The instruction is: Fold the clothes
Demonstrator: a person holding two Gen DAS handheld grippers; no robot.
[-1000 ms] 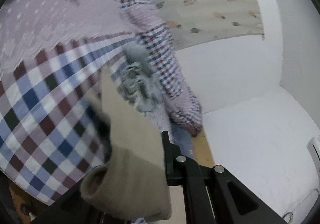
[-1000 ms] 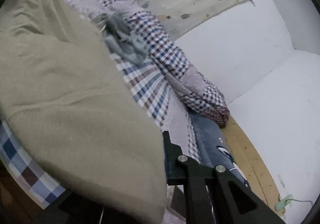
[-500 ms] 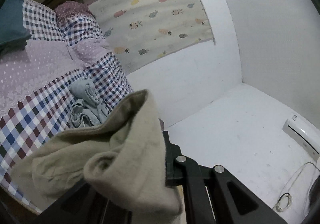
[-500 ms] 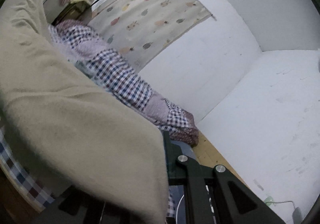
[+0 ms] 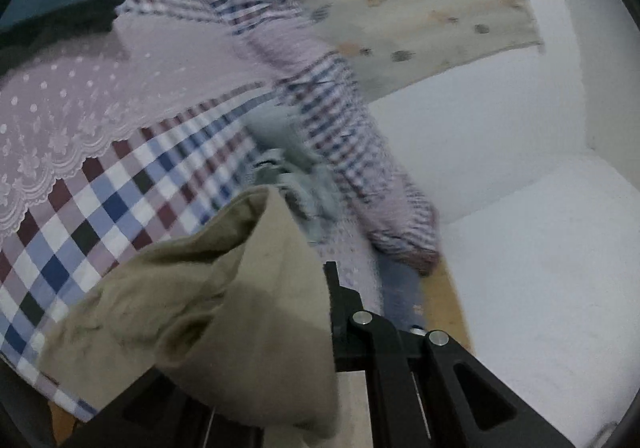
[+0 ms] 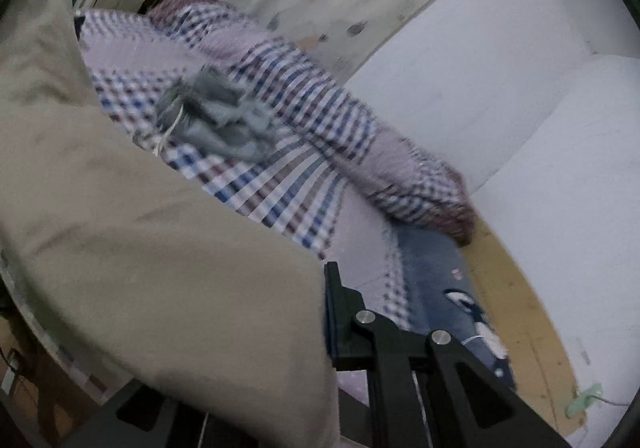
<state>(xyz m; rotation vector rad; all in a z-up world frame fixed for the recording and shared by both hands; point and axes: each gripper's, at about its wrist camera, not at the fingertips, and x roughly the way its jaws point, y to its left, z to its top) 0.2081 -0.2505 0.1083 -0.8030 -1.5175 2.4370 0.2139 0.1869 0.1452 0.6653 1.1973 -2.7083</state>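
The left gripper [image 5: 326,312] pinches a soft, bunched-up beige cloth garment [image 5: 224,308]. The cloth is squeezed between its black fingers [image 5: 340,312] and hides the other finger. From the pinch, the garment hangs down in thick folds in front of the bed.

The right gripper [image 6: 326,312] pinches the same beige garment [image 6: 140,228]. Here the cloth spreads wide and smooth across the left half of the view, and it covers one finger too. So the garment is held up in the air by both grippers, above the near edge of the bed.

Under it lies a checked bedsheet with red, blue and white squares [image 5: 100,208]. A pale purple cover with white dots and a lacy edge [image 5: 80,108] lies on top of the sheet farther back. A crumpled grey-blue piece of clothing with a white string [image 6: 216,120] sits on the sheet, well apart from the beige one. A long rolled checked quilt [image 6: 320,128] lies along the far side of the bed, next to the white wall [image 6: 460,88]. A cream curtain with small fruit shapes [image 5: 420,8] hangs behind. A blue rug [image 6: 440,280] lies on the yellow wooden floor [image 6: 520,288].
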